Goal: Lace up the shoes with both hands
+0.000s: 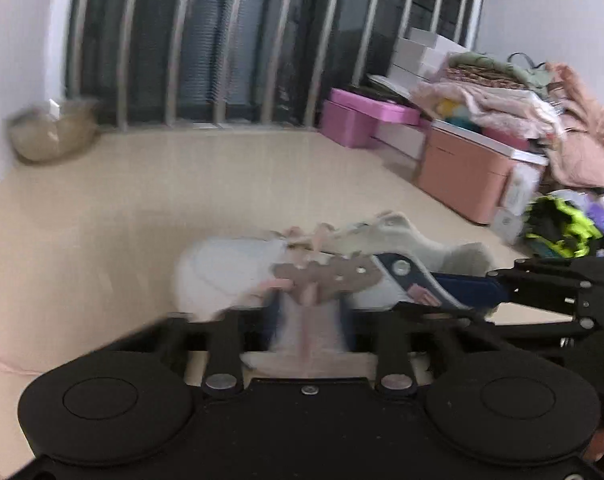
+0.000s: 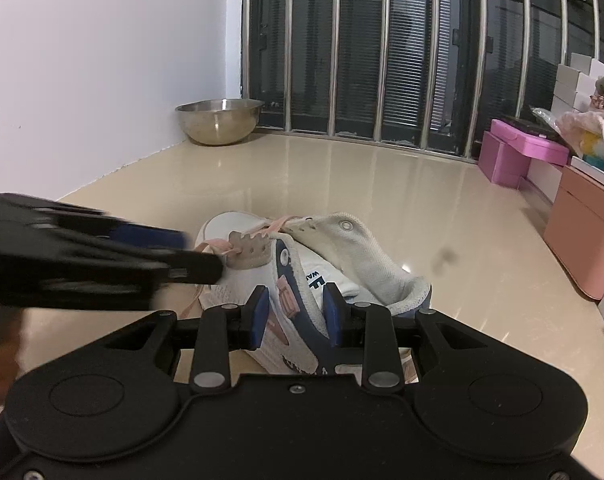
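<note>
The white sneaker with navy trim lies on the glossy beige floor, toe pointing away from me, its grey fabric tongue flopped open to the right. A pale pink lace runs through the eyelets of the taupe suede eyelet strip near the toe end, with a loose length trailing down the left side of the shoe. My right tongs straddle the shoe's side wall near the heel, the blue pads partly spread with the navy-and-white upper between them and pressing on it. My left tongs come in from the left with their tip right at the eyelet strip and the lace; the jaws are pressed together, but whether they pinch the lace I cannot tell, since the left wrist view is smeared by blur. Farther out, a steel basin stands in the corner where the white wall meets the barred dark window. Along the right side sit pink boxes, a salmon bin, and a pile of clothes.
</note>
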Available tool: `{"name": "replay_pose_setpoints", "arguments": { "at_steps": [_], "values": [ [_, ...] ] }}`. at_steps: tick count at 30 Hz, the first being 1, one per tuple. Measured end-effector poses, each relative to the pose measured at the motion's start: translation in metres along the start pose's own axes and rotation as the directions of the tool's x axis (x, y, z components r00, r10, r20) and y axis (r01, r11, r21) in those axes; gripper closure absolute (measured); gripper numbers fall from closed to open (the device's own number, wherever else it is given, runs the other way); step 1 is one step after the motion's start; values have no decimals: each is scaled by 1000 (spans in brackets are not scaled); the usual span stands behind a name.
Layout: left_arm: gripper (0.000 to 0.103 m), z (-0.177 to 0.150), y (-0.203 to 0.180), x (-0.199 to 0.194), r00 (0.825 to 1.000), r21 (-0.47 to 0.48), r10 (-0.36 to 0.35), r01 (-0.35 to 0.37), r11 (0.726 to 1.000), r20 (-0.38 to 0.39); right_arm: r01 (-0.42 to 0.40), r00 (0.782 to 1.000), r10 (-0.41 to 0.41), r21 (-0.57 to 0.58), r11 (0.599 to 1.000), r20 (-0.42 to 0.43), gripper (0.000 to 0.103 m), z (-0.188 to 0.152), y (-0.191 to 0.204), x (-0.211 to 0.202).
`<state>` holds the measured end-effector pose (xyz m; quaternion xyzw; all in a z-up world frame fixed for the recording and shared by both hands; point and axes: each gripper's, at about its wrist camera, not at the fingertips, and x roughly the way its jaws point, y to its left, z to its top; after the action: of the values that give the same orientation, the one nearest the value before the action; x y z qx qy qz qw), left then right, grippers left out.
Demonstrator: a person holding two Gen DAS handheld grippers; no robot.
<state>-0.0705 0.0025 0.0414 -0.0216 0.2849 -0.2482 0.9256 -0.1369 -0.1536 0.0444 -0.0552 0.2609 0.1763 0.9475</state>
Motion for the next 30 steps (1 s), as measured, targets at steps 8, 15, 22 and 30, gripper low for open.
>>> {"name": "replay_pose_setpoints", "arguments": {
  "at_steps": [8, 15, 22, 30],
  "values": [
    [102, -46, 32, -70, 997, -268, -58, 71, 961, 56, 32, 999, -32, 1, 999, 17, 72, -3, 5, 0],
    [86, -73, 37, -105, 996, -373, -75, 88, 923, 49, 40, 999, -40, 1, 999, 24, 72, -2, 4, 2],
    [59, -14, 30, -43, 997, -287, -16, 35, 957, 70, 36, 999, -36, 1, 999, 20, 72, -2, 3, 2],
    [102, -16, 36, -2, 996, -385, -89, 92, 918, 24, 32, 999, -32, -10, 999, 23, 72, -2, 0, 2]
  ]
}}
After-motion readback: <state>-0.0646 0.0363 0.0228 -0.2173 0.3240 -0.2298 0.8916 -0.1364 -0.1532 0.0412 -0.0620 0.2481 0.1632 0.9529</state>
